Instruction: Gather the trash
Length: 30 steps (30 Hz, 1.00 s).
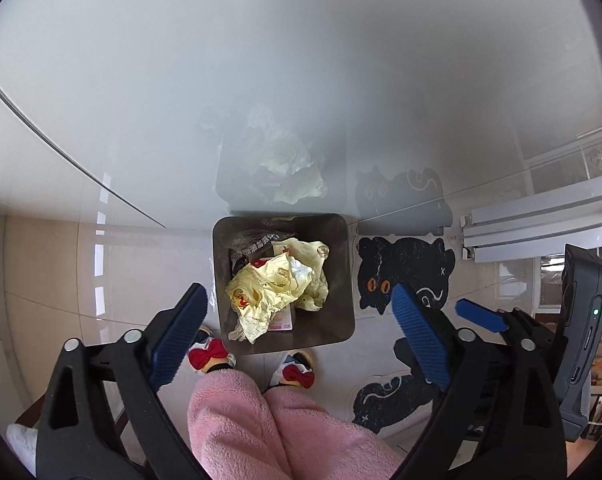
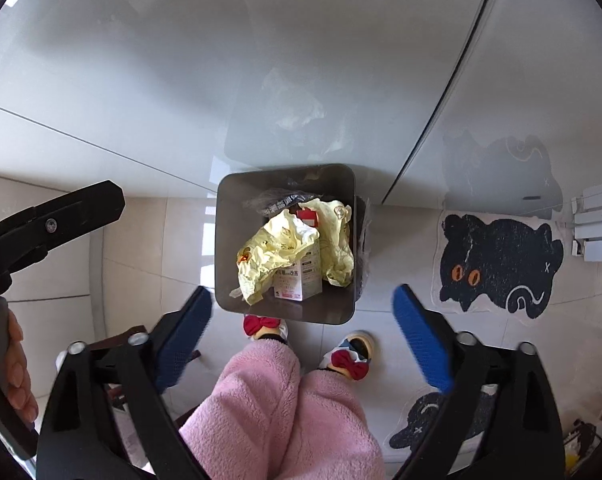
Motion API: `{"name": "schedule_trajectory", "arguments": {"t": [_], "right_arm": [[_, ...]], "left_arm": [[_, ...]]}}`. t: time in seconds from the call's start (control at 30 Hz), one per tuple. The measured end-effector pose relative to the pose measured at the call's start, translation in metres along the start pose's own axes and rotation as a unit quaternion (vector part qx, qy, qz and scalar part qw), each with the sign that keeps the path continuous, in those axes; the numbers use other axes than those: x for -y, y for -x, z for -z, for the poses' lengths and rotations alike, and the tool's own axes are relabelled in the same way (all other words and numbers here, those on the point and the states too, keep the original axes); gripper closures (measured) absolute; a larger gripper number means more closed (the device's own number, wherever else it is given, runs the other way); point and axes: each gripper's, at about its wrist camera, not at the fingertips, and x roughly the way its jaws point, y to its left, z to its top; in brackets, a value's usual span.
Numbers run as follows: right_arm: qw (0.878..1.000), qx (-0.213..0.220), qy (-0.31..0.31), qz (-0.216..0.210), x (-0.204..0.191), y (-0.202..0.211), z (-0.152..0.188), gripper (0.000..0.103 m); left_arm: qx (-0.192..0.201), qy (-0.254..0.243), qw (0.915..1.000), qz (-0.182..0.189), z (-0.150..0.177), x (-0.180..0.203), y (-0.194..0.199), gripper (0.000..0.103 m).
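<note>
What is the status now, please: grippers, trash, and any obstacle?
Left gripper open, empty. Right gripper open, empty. Yellow crumpled wrapper and small carton inside grey trash bin. Nothing blocks the bin.

Left gripper (image 1: 299, 312) spread wide above bin (image 1: 343, 280), crumpled yellow wrapper (image 1: 277, 288) inside, cat mat (image 1: 405, 272) beside

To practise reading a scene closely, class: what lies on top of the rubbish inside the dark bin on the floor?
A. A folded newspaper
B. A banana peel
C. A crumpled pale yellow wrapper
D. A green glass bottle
C: a crumpled pale yellow wrapper lies uppermost in the bin, partly covering a small white box; both open grippers hold nothing.
</note>
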Motion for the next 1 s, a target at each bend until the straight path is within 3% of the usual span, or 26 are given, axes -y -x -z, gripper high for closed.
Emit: {"name": "schedule_trajectory", "arguments": {"t": [0.27, 0.43, 0.7, 1.0], "right_arm": [[0.998, 0.062, 0.019, 0.016, -0.013, 0.109, -0.014, 0.003], [0.993, 0.111, 0.024, 0.028, -0.018, 0.176, -0.026, 0.003], [0.975, 0.215, 0.012, 0.055, -0.025, 0.292, -0.047, 0.003], [0.945, 0.322, 0.005, 0.056, -0.040, 0.399, -0.056, 0.003]], "left_arm": [[0.073, -0.017, 0.9972, -0.005, -0.009, 0.029, 0.108, 0.008], [0.132, -0.025, 0.9909, -0.007, -0.023, 0.043, 0.182, 0.008], [0.214, -0.049, 0.9753, -0.021, -0.052, 0.071, 0.285, 0.008], [0.303, -0.078, 0.9493, -0.032, -0.061, 0.101, 0.378, 0.008]]}}
